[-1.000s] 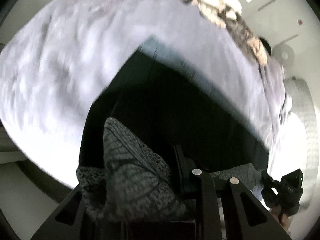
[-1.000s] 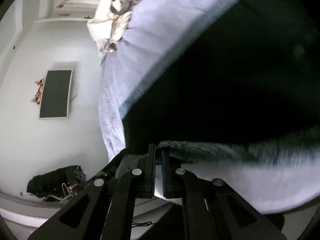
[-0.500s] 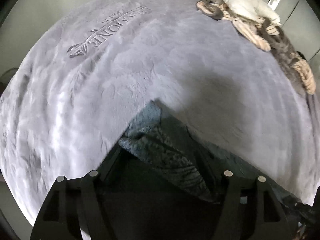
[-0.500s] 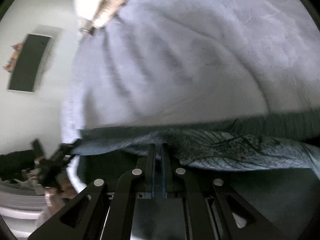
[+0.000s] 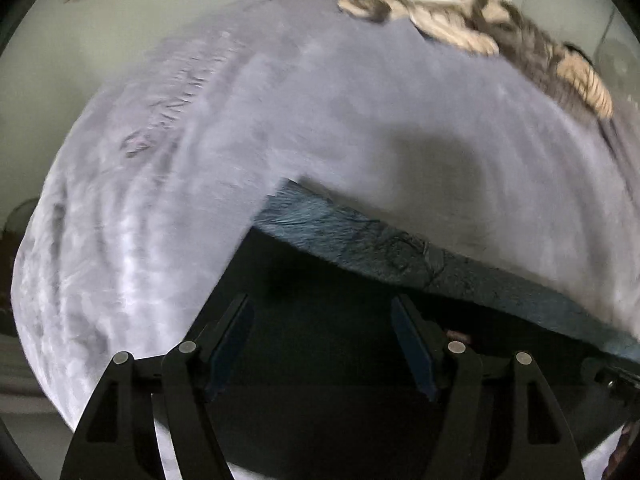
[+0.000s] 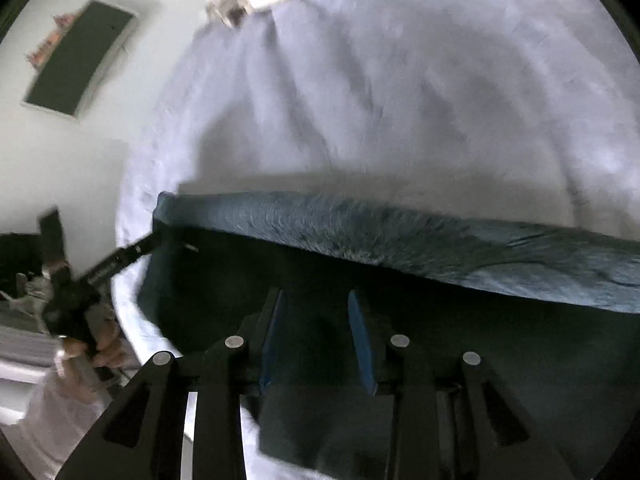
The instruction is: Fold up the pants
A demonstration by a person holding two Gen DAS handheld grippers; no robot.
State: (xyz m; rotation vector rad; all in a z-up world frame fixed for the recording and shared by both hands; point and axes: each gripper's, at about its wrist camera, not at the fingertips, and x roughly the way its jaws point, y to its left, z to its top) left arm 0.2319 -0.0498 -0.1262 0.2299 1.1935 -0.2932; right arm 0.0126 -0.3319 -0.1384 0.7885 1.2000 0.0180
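While both grippers sit over the dark pants, neither grips anything: left gripper jaws wide apart, right gripper jaws narrower but parted. Pants lie flat on the lavender blanket, far folded edge straight, bare blanket beyond it. Bedding heap sits at the far edge. Only the right view shows the person's left hand and a wall TV.

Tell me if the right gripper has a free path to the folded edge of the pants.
Probably yes: the right gripper is open, right over the pants, and nothing lies between its fingers and the edge.
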